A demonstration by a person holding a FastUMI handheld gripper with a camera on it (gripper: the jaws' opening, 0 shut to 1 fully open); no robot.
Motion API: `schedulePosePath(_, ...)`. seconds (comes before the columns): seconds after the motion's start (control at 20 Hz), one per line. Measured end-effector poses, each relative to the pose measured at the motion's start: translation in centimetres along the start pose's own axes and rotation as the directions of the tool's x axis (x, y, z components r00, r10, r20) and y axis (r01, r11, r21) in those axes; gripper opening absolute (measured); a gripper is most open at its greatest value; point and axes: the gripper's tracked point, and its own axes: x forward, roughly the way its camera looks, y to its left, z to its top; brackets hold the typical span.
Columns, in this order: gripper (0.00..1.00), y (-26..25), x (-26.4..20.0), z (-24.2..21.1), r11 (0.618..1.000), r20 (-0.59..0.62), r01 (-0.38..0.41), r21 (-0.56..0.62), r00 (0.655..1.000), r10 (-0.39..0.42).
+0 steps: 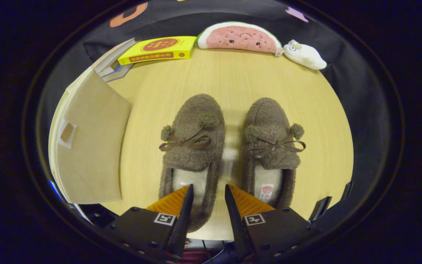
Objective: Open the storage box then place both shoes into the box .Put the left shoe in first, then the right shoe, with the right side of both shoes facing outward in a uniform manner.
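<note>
The claw (207, 190) is held parted above the heel of the left slipper (192, 154); the right slipper (272, 150) lies beside. The beige storage box (90, 146) looks closed, so opening is judged next.

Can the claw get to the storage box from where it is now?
Probably yes. The box stands closed beside the left shoe, off to one side of the open claw, and nothing lies between them on the table.
</note>
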Motion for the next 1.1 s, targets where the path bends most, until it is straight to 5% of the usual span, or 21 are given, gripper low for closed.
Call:
schedulePosePath(0.1,0.1,-0.3,0.7,0.7,1.0,-0.022,0.001,-0.001,1.0,-0.001)
schedulePosePath(0.2,0.12,-0.5,0.7,0.9,1.0,0.002,-0.008,0.002,1.0,0.008)
schedulePosePath(0.25,0.0,-0.9,0.5,1.0,1.0,0.016,-0.005,0.008,1.0,0.005)
schedulePosePath(0.85,0.0,1.8,-10.8,2.6,0.995,0.104,-0.1,0.016,0.99,0.097)
schedulePosePath(1.1,0.0,6.8,-17.2,3.9,0.989,0.151,-0.145,-0.019,0.978,0.146)
